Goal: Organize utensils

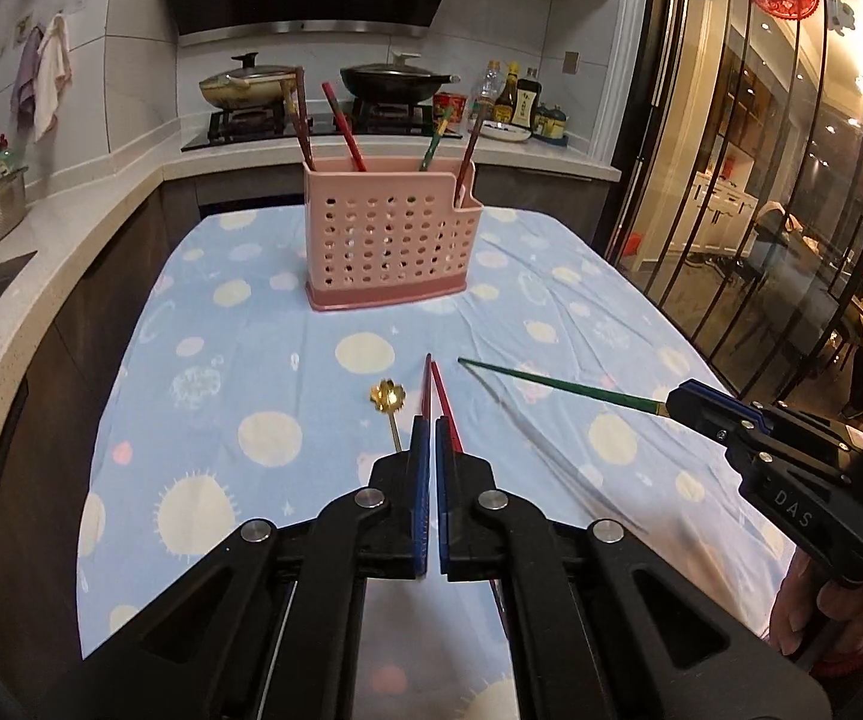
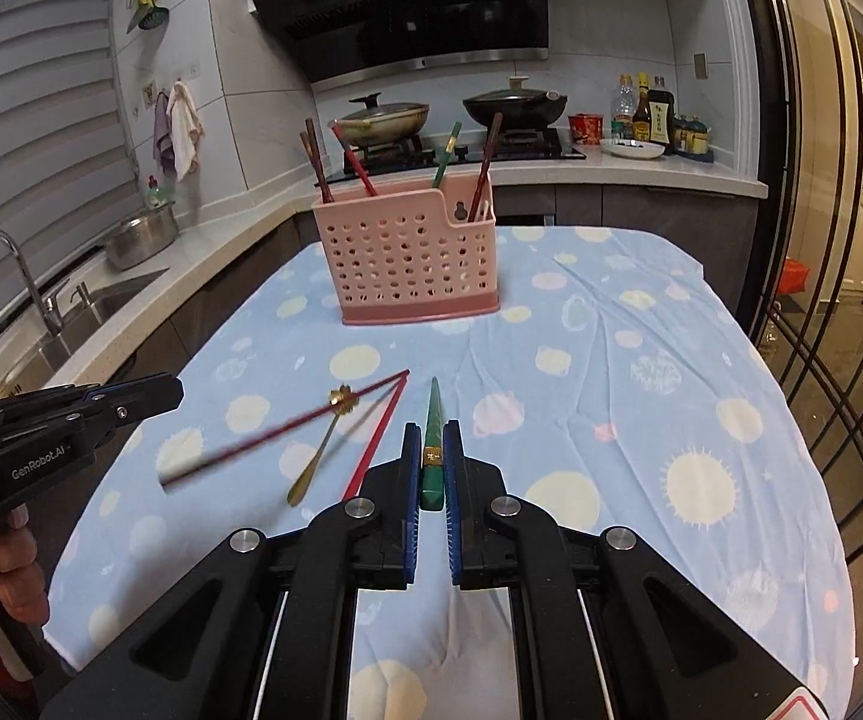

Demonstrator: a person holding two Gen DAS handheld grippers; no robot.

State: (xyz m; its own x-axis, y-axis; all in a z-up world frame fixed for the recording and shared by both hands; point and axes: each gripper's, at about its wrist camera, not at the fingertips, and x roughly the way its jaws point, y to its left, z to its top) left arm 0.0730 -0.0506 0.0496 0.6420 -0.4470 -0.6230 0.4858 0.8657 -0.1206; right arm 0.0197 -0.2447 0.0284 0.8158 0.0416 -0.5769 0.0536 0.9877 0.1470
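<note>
A pink perforated utensil holder point(image 1: 391, 240) point(image 2: 410, 258) stands at the far middle of the table with several chopsticks upright in it. My left gripper point(image 1: 433, 426) point(image 2: 176, 393) is shut on a red chopstick point(image 1: 428, 387) point(image 2: 287, 426) and holds it above the cloth. A second red chopstick point(image 1: 448, 411) point(image 2: 378, 438) lies on the cloth beside it. My right gripper point(image 2: 432, 429) point(image 1: 674, 399) is shut on a green chopstick point(image 2: 433, 450) point(image 1: 557, 384), lifted off the table. A gold flower-headed spoon point(image 1: 388, 405) point(image 2: 323, 450) lies on the cloth left of the chopsticks.
The table carries a blue dotted cloth point(image 1: 251, 360) point(image 2: 611, 390). Behind it is a counter with a stove, two lidded pans point(image 1: 395, 81) and sauce bottles point(image 2: 647, 114). A sink and steel pot point(image 2: 137, 237) are at the left. Glass doors point(image 1: 761, 180) stand at the right.
</note>
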